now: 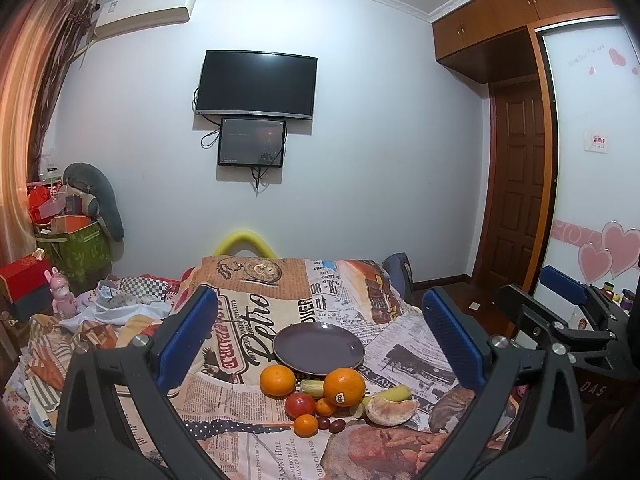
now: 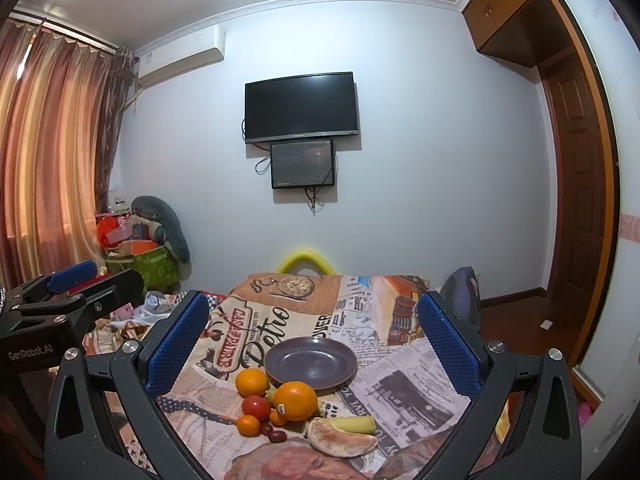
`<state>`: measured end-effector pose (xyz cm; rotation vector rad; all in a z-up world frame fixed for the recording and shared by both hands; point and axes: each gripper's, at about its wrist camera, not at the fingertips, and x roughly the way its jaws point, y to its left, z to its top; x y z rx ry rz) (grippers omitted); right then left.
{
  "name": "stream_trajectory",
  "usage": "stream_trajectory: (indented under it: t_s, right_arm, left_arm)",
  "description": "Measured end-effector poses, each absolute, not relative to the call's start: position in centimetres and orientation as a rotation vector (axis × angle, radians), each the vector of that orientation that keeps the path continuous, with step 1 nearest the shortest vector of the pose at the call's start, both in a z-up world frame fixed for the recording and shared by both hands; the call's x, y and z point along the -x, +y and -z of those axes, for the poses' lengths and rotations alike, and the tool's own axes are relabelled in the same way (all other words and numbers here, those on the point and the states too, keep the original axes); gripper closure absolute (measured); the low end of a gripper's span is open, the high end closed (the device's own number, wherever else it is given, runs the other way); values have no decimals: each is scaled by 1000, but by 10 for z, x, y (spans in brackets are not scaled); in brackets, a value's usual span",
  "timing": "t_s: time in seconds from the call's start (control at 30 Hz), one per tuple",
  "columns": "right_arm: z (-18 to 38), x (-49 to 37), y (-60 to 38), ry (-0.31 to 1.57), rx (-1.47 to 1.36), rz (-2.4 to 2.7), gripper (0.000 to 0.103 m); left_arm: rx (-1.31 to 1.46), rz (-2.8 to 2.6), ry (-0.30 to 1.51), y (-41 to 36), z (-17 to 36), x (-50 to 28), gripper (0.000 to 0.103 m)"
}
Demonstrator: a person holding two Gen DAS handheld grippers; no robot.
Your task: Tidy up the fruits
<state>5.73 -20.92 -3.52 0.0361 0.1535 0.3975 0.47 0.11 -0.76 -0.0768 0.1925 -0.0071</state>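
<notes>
Fruits point(image 1: 320, 396) lie in a loose cluster on the bed point(image 1: 256, 432), just in front of an empty purple plate point(image 1: 319, 348) near the middle of the newspaper-print cover. Nothing has reached the plate yet, so the sorting looks to be at its very start. A big orange point(image 1: 344, 386) with a sticker touches the plate's near rim; a second orange point(image 1: 277, 380) sits to its left, a red tomato point(image 1: 300, 405) and two small tangerines point(image 1: 306, 425) lie nearer the front edge, along with dark grapes point(image 1: 331, 424), a peeled citrus half point(image 1: 392, 411) and a yellow-green banana piece point(image 1: 394, 393). The round fruits are smooth and could roll on the soft, rumpled cover if nudged; packed this tightly, closing on one might push its neighbours away. The peeled half looks soft and pithy and would probably bruise or tear under a hard squeeze, and the grapes seem small enough to slip out. The plate is glossy and shallow, so round fruit may roll off it. The left gripper point(image 1: 320, 344) and right gripper point(image 2: 312, 344) both hover above the cluster, their blue textured fingers spread wide and holding nothing.
</notes>
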Motion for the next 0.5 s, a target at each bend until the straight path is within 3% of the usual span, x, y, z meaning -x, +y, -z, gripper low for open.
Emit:
stream_trajectory:
  t_s: [0.5]
  right_arm:
    - [37, -58, -210, 160, -41, -400, 0]
  left_arm:
    - [76, 7, 197, 1, 10, -5, 0]
